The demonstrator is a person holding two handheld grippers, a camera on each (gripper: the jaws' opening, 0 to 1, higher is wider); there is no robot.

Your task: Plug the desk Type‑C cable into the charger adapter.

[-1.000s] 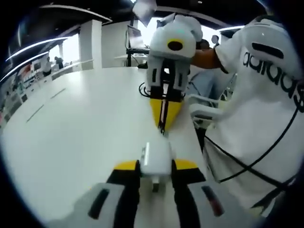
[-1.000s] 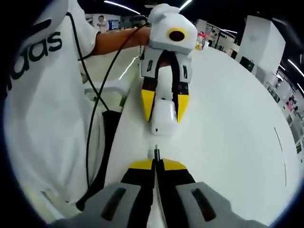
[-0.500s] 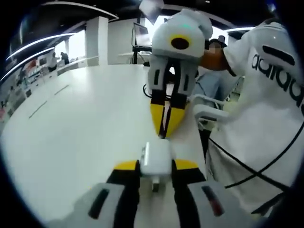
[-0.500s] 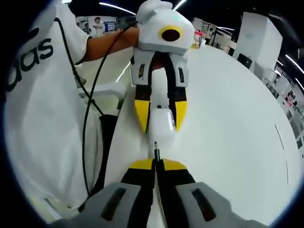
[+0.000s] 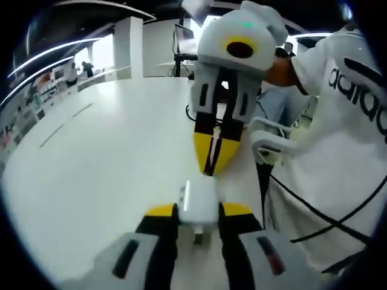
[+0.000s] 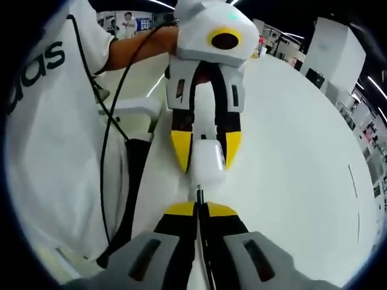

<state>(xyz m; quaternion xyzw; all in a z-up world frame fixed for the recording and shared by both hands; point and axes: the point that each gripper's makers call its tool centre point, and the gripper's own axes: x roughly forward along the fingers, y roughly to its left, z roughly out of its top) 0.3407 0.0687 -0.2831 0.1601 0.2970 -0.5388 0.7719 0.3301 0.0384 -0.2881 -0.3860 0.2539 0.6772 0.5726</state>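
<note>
The charger adapter (image 5: 199,203) is a white block clamped between the jaws of my left gripper (image 5: 199,212), held just above the white table (image 5: 103,157); I also see it in the right gripper view (image 6: 207,166), pinched between the yellow jaw tips and facing my other tool. The Type‑C cable (image 6: 198,194) sits in my right gripper (image 6: 198,208), whose jaws are drawn narrow with only the plug tip protruding beyond them. In the left gripper view the same right gripper (image 5: 213,158) points its yellow tips down at the adapter, with the dark cable running between them.

I judge the step in hand to be the final alignment before insertion. The plug tip stands just beside the adapter's near face, nearly touching; I cannot tell whether it has entered the port, because the port itself is too small to resolve.

The next move calls for a straight push along the plug's axis, with the adapter held rigid against it. Any tilt between the two tools would likely make the plug ride off the port edge. The person's white shirt (image 6: 48,139) and a black lead (image 6: 115,121) lie off to the side, clear of the work.
</note>
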